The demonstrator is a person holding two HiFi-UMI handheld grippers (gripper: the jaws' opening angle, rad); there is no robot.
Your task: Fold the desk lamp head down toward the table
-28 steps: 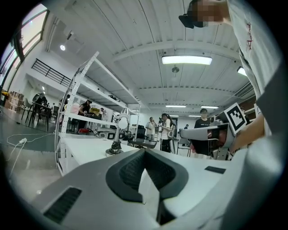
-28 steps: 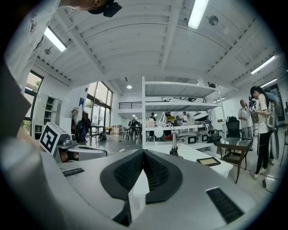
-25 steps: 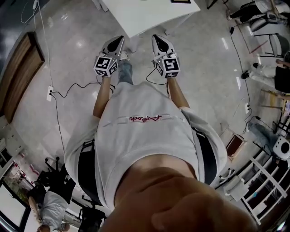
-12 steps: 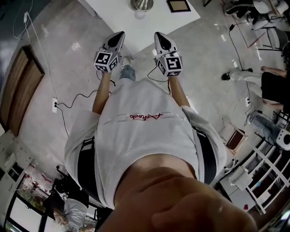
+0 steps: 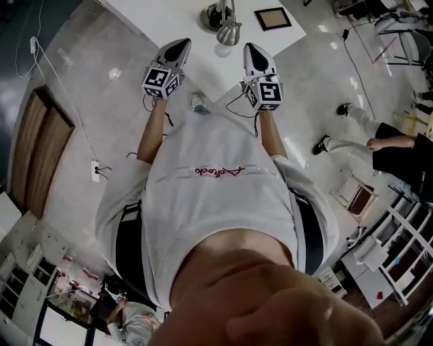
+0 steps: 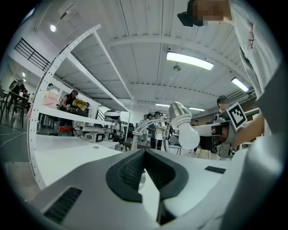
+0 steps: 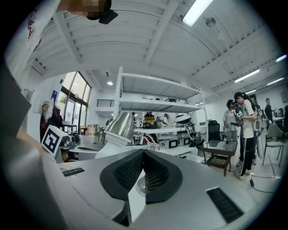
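The desk lamp stands on the white table (image 5: 169, 17). Its silver head (image 5: 229, 32) hangs from a chrome arm, and its round base (image 5: 212, 16) sits behind it. In the left gripper view the lamp head (image 6: 178, 116) carries a white bulb and lies ahead to the right. In the right gripper view the lamp head (image 7: 119, 127) lies ahead to the left. My left gripper (image 5: 181, 44) and right gripper (image 5: 252, 48) reach over the table's near edge on either side of the lamp, apart from it. The left gripper (image 6: 144, 153) and right gripper (image 7: 144, 153) are both shut on nothing.
A dark picture frame (image 5: 273, 18) lies on the table right of the lamp. Cables (image 5: 101, 169) run over the floor at the left. People stand and sit at the right (image 5: 392, 145). White shelving (image 7: 148, 103) with equipment stands beyond the table.
The person has walked toward the table. The lamp and picture frame have come into the head view, and both grippers now reach over the table's edge.
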